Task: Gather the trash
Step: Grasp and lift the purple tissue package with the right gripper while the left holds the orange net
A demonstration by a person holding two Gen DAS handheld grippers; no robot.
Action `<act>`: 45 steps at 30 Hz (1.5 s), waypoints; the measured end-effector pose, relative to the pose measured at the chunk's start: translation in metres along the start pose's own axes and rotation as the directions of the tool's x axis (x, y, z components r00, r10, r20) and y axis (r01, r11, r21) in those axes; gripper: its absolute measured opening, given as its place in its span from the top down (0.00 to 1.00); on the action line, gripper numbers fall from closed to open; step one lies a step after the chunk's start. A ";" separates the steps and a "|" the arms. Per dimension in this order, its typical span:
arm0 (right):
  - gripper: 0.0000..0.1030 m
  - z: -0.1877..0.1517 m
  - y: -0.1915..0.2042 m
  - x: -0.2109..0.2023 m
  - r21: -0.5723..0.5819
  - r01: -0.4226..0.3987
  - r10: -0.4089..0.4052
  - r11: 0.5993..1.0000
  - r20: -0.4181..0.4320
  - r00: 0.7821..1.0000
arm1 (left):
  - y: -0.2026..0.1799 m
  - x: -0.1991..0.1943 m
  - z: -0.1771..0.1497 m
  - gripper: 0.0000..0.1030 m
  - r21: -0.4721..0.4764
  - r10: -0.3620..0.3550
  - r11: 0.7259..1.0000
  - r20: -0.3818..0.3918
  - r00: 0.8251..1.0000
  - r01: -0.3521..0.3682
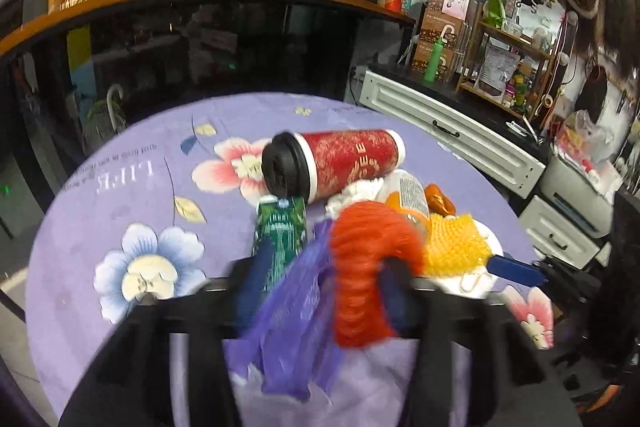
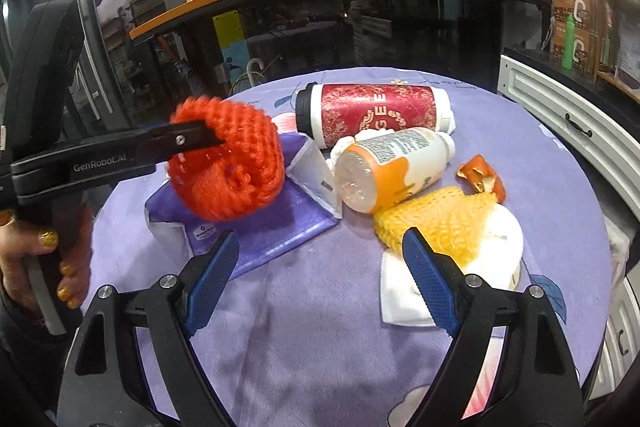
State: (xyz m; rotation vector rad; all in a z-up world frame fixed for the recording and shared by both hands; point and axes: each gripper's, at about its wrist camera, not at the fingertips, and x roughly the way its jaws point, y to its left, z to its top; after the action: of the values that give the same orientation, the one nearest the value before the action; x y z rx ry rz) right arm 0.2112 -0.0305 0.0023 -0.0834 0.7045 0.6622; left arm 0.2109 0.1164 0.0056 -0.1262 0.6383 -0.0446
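Left gripper (image 2: 200,139): parted around orange foam net (image 2: 228,167), above purple bag (image 2: 256,227).
Right gripper (image 2: 320,275): released, empty.
Advice: drop net squarely into bag.

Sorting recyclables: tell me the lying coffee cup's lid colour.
Black, on the red coffee cup; the left wrist view shows it best.

Purple floral tablecloth (image 2: 320,307). Red, gold-patterned cup (image 2: 376,109) with black lid at far side; orange foam net (image 2: 228,167) left, yellow foam net (image 2: 436,223) right. White-and-orange bottle (image 2: 392,167) between.
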 end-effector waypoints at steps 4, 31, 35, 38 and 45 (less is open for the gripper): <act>0.19 -0.002 -0.004 -0.006 0.006 0.011 -0.011 1.000 0.007 1.000 | -0.006 0.011 0.000 0.55 0.046 0.029 0.999 -0.018 0.999 -0.028; 0.41 -0.009 0.119 0.060 -0.206 -0.140 0.114 0.969 -0.134 0.984 | 0.081 -0.061 -0.037 0.88 -0.193 0.178 0.967 0.035 0.983 -0.168; 0.76 -0.012 0.120 0.073 -0.198 -0.150 0.116 0.969 -0.171 0.978 | 0.083 -0.062 -0.042 0.88 -0.193 0.177 0.967 0.038 0.983 -0.167; 0.81 -0.016 0.123 0.062 -0.214 -0.190 0.158 0.958 -0.160 0.974 | 0.083 -0.064 -0.044 0.88 -0.179 0.185 0.968 0.043 0.982 -0.174; 0.83 -0.030 0.124 0.012 -0.260 -0.201 0.181 0.944 -0.099 0.978 | 0.071 -0.069 -0.042 0.88 -0.162 0.177 0.973 0.059 0.982 -0.166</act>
State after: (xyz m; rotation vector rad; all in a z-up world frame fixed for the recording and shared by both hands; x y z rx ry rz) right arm 0.1283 0.0659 -0.0102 -0.2947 0.6958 0.9440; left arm 0.1303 0.1881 0.0038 -0.2232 0.5768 0.1770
